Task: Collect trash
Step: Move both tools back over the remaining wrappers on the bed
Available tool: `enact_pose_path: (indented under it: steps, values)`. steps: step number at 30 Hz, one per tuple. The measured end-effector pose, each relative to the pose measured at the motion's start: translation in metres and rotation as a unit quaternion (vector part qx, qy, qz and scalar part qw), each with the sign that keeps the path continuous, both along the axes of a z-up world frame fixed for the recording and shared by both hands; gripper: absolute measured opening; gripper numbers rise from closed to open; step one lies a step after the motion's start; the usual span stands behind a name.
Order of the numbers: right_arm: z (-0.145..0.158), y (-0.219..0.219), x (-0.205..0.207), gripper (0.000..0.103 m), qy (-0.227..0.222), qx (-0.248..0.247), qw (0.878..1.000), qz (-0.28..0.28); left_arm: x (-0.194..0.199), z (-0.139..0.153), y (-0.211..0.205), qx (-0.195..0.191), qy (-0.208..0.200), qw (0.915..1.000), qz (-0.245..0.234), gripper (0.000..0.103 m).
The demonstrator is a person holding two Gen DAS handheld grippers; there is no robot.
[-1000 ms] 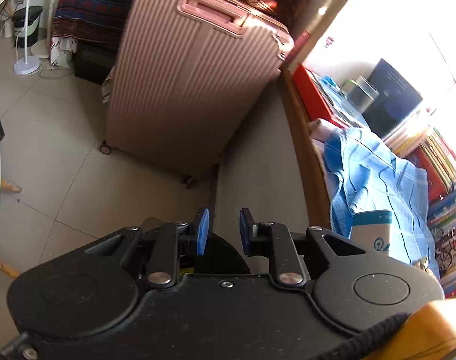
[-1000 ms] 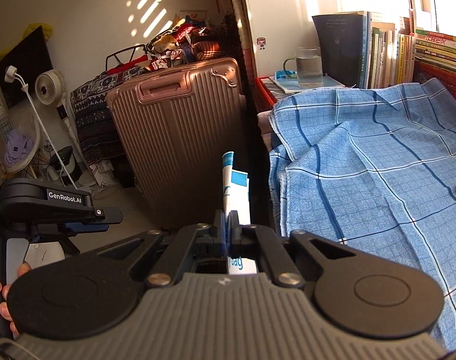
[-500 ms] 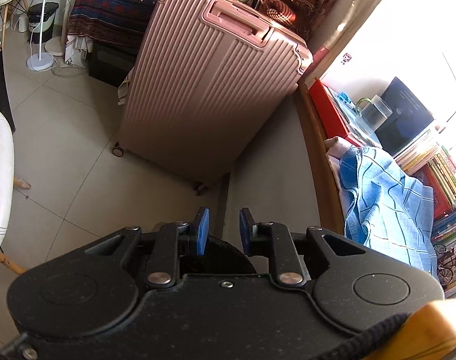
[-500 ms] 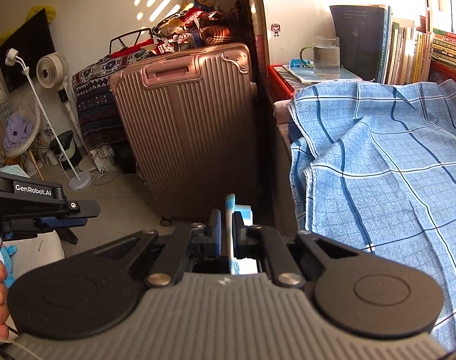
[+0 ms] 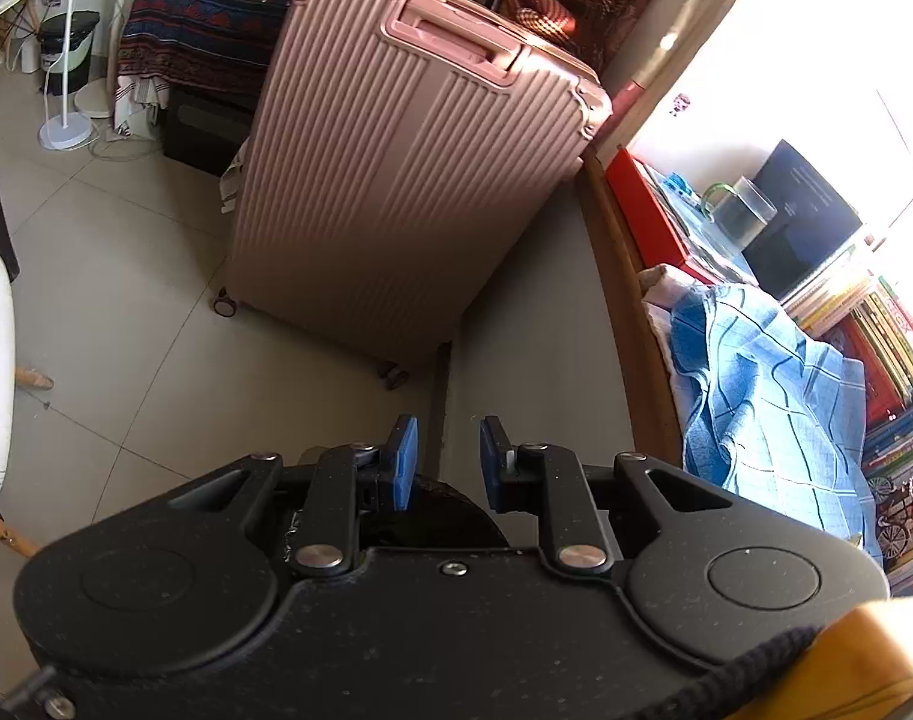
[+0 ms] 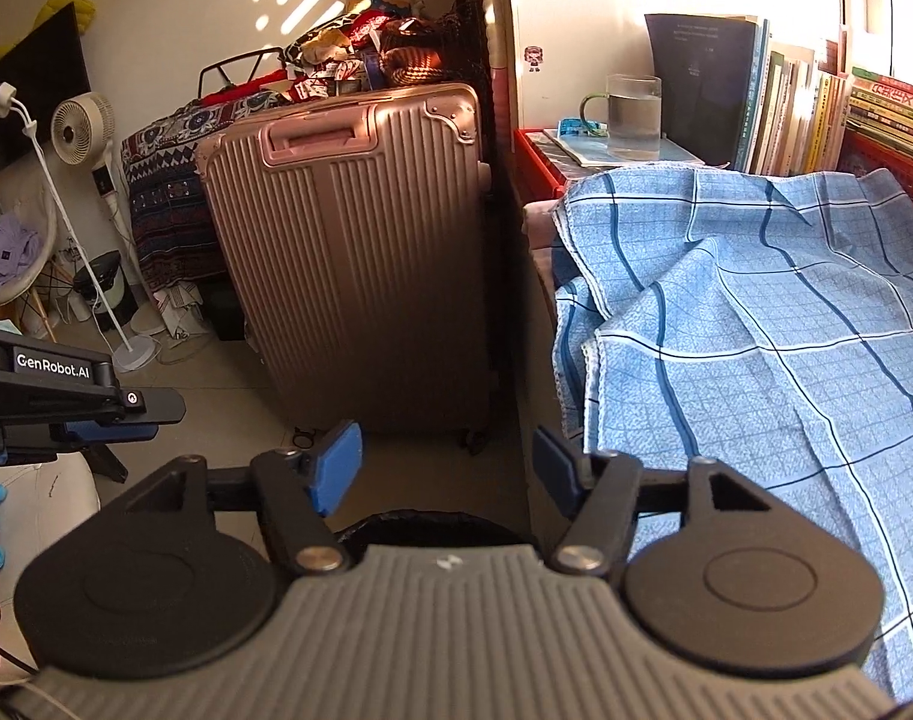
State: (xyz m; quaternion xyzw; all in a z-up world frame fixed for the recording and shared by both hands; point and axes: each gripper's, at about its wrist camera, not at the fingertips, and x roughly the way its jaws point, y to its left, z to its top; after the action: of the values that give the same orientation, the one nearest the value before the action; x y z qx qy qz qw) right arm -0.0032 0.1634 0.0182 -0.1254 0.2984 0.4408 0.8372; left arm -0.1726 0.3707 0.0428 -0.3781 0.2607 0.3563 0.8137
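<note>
Standing upright on the tiled floor, the pink suitcase (image 6: 348, 264) is the landmark, parked against the foot of the bed. To its right in the right wrist view, a blue checked cloth (image 6: 750, 354) is spread over the bed, seemingly as a cover, with books (image 6: 816, 114) and a glass mug (image 6: 633, 114) lined up behind it. Below the suitcase, at the bottom of both views, the dark rounded rim of what looks like a black trash bag or bin (image 6: 432, 525) sits right under the two grippers, probably held there to catch rubbish. The right gripper (image 6: 447, 468) hangs above that rim; its jaws have just been opening and now stand wide apart with nothing between them, so the trash piece has likely dropped inside, though it cannot be seen. The left gripper (image 5: 441, 459) has its jaws narrowly apart; whether they pinch the dark rim just below them I cannot tell.
</note>
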Motion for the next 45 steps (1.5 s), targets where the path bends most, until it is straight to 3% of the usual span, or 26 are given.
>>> enact_pose_path:
  steps: [3, 10, 13, 17, 23, 25, 27, 29, 38, 42, 45]
  values:
    - [0.001, -0.006, 0.005, 0.083, -0.002, -0.002, 1.000, -0.015, 0.011, 0.002, -0.002, 0.004, 0.006, 0.9999, -0.010, 0.029]
    - [0.005, -0.028, 0.023, 0.088, -0.021, -0.009, 0.996, -0.088, 0.045, 0.008, -0.014, 0.014, 0.006, 0.9982, -0.059, 0.031]
    - [0.005, -0.041, 0.030, 0.090, -0.027, -0.013, 0.993, -0.118, 0.063, 0.012, -0.022, 0.021, 0.009, 0.9964, -0.081, 0.037]
    - [0.009, -0.062, 0.040, 0.103, -0.051, -0.022, 0.984, -0.170, 0.091, 0.014, -0.036, 0.019, 0.010, 0.9922, -0.123, 0.040]
    - [0.013, -0.103, 0.054, 0.103, -0.084, -0.043, 0.963, -0.253, 0.145, 0.019, -0.071, 0.034, 0.004, 0.9796, -0.198, 0.054]
    - [0.012, -0.117, 0.059, 0.103, -0.086, -0.048, 0.955, -0.279, 0.165, 0.021, -0.087, 0.035, -0.007, 0.9727, -0.229, 0.064]
    - [0.011, -0.134, 0.064, 0.103, -0.083, -0.051, 0.948, -0.304, 0.183, 0.023, -0.102, 0.034, -0.019, 0.9651, -0.259, 0.087]
    - [0.010, -0.154, 0.070, 0.103, -0.075, -0.049, 0.940, -0.329, 0.199, 0.025, -0.118, 0.038, -0.033, 0.9584, -0.281, 0.096]
    - [0.005, -0.229, 0.085, 0.103, -0.052, -0.070, 0.898, -0.432, 0.273, 0.018, -0.189, 0.018, -0.022, 0.9227, -0.384, 0.102]
    - [-0.002, -0.254, 0.089, 0.103, -0.026, -0.083, 0.880, -0.467, 0.304, 0.013, -0.218, 0.009, 0.000, 0.9022, -0.431, 0.102]
    - [-0.008, -0.268, 0.093, 0.103, -0.008, -0.086, 0.874, -0.478, 0.324, 0.010, -0.239, 0.004, 0.009, 0.8855, -0.465, 0.102]
